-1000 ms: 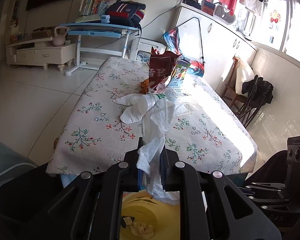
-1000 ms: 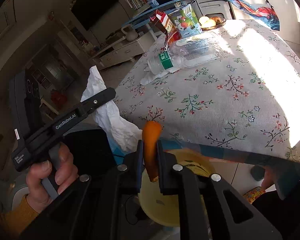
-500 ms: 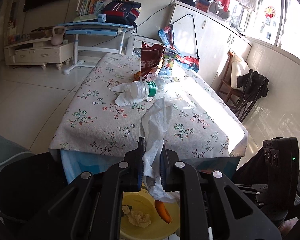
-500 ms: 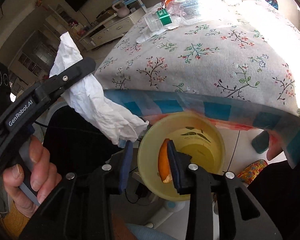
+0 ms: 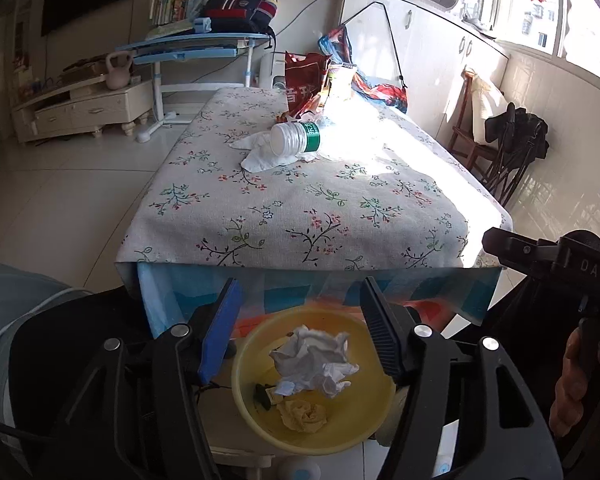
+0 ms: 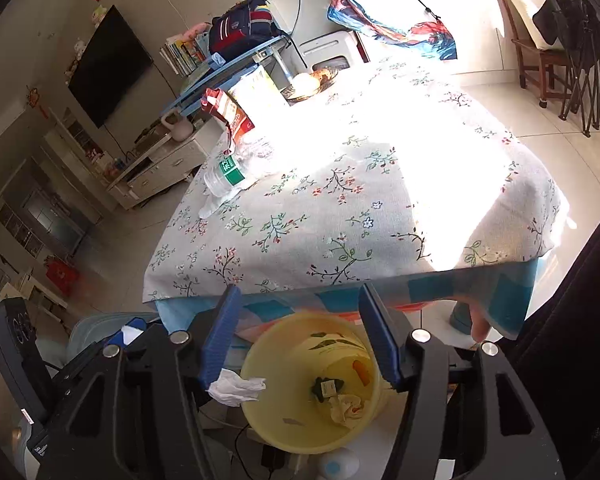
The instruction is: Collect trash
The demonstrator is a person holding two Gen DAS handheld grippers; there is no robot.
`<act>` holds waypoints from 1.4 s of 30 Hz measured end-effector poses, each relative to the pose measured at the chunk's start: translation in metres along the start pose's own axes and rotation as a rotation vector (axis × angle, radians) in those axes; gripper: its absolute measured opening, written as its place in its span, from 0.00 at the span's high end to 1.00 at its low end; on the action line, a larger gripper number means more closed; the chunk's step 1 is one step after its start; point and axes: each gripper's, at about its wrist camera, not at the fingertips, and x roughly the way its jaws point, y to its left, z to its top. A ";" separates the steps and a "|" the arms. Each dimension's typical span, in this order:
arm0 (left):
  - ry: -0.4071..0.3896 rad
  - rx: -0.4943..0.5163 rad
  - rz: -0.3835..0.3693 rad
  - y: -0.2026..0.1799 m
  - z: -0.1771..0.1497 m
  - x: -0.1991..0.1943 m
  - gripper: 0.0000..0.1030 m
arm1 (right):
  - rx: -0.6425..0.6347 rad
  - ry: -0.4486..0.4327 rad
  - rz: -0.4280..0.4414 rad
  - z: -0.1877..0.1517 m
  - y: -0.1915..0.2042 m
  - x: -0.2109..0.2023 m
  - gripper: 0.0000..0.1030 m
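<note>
- Left gripper (image 5: 300, 328) has its jaws spread wide, nothing in them, hanging right over the yellow bin (image 5: 260, 412).
- White crumpled tissue (image 5: 314, 362) sits between and just below the left fingertips, over the bin. Looks mid-air, though I can't really tell.
- Right gripper (image 6: 300, 332) is wide apart too, empty, above the same bin (image 6: 268, 408).
- Inside: an orange peel (image 6: 361, 371) and wadded paper (image 6: 346, 408).
- Ahead of both claws, on the floral table (image 5: 300, 216), lie a plastic bottle (image 5: 294, 142) and another tissue (image 5: 260, 156).
</note>
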 end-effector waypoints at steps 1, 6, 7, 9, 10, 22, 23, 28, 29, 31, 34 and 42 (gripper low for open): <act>-0.022 -0.018 0.021 0.004 0.001 -0.004 0.35 | -0.010 -0.013 -0.020 0.002 0.000 0.000 0.39; -0.139 -0.135 0.140 0.030 0.003 -0.027 0.23 | -0.041 -0.031 -0.093 0.001 0.001 0.005 0.36; -0.163 -0.158 0.160 0.035 0.003 -0.032 0.21 | -0.049 -0.036 -0.103 0.001 0.002 0.001 0.36; -0.204 -0.197 0.195 0.043 0.003 -0.042 0.18 | -0.070 -0.049 -0.117 0.000 0.003 -0.003 0.36; -0.217 -0.213 0.207 0.047 0.002 -0.045 0.17 | -0.084 -0.056 -0.125 -0.001 0.005 -0.005 0.35; -0.294 -0.209 0.329 0.041 -0.005 -0.065 0.10 | -0.032 -0.063 -0.192 0.003 -0.018 -0.006 0.32; -0.306 -0.194 0.333 0.036 -0.006 -0.068 0.10 | -0.019 -0.066 -0.193 0.004 -0.021 -0.007 0.32; -0.341 -0.159 0.345 0.027 -0.006 -0.076 0.07 | -0.013 -0.082 -0.191 0.005 -0.023 -0.011 0.32; -0.343 -0.170 0.345 0.029 -0.006 -0.078 0.07 | -0.017 -0.085 -0.191 0.005 -0.023 -0.012 0.32; -0.351 -0.211 0.342 0.036 -0.007 -0.081 0.07 | -0.021 -0.096 -0.191 0.005 -0.023 -0.014 0.32; -0.357 -0.295 0.334 0.050 -0.009 -0.082 0.07 | -0.030 -0.103 -0.197 0.003 -0.025 -0.016 0.31; -0.357 -0.346 0.345 0.057 -0.010 -0.078 0.07 | -0.132 -0.114 -0.200 -0.003 -0.011 -0.019 0.29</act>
